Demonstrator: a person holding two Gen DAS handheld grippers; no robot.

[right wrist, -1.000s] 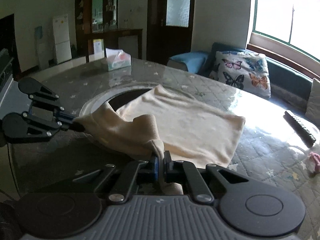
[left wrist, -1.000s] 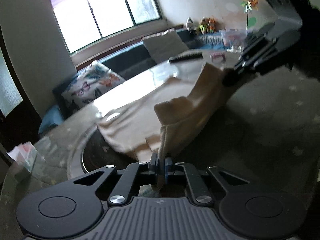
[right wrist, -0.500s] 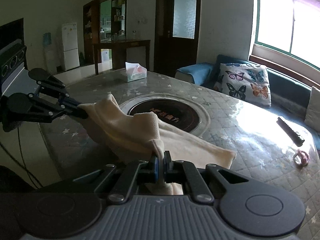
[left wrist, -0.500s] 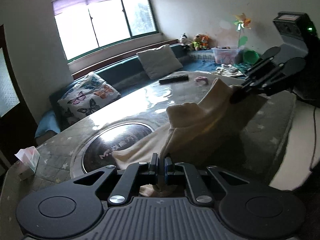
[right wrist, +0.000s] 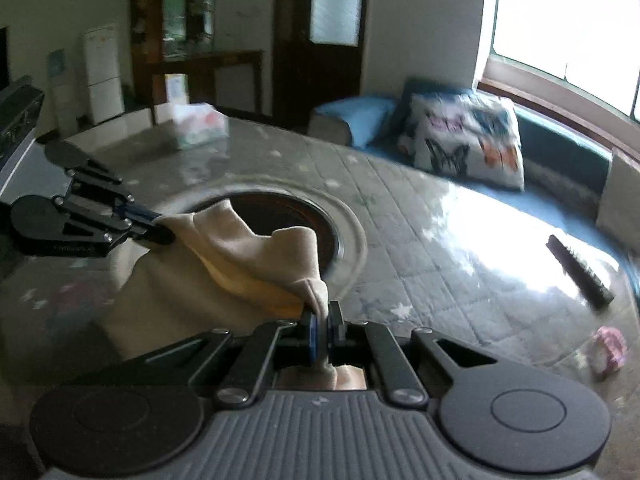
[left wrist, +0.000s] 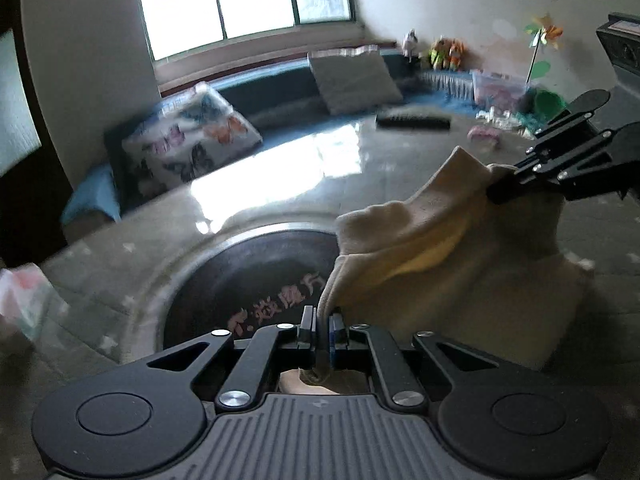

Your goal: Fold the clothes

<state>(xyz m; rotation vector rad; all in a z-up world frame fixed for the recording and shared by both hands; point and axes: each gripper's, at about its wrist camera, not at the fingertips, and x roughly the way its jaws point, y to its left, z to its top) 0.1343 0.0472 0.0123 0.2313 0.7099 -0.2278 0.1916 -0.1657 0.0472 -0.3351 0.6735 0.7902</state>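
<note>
Over the round table (left wrist: pixel 280 184), left wrist view: I see the cream garment (left wrist: pixel 440 264) hanging between both tools, its lower part draped onto the tabletop beside the dark inset plate (left wrist: pixel 256 280). My left gripper (left wrist: pixel 320 326) is closed tight on a bunched edge of the cloth, with only fabric between the pads. Across from it, the right gripper (left wrist: pixel 496 194) pinches another raised corner. The cloth looks soft and light, sagging freely between the two holds; it should fold without resistance but will slump wherever unsupported, so corners and hems are the places to take it.

Right wrist view: the right gripper (right wrist: pixel 322 322) is clamped on a gathered edge, and the left gripper (right wrist: pixel 164 236) bites the far corner. The garment (right wrist: pixel 248 256) rises in a saddle between them, partly covering the inset plate. Motion blur makes it hard to say whether one layer or two is pinched. A tissue box (right wrist: pixel 198 124) sits well apart.
</note>
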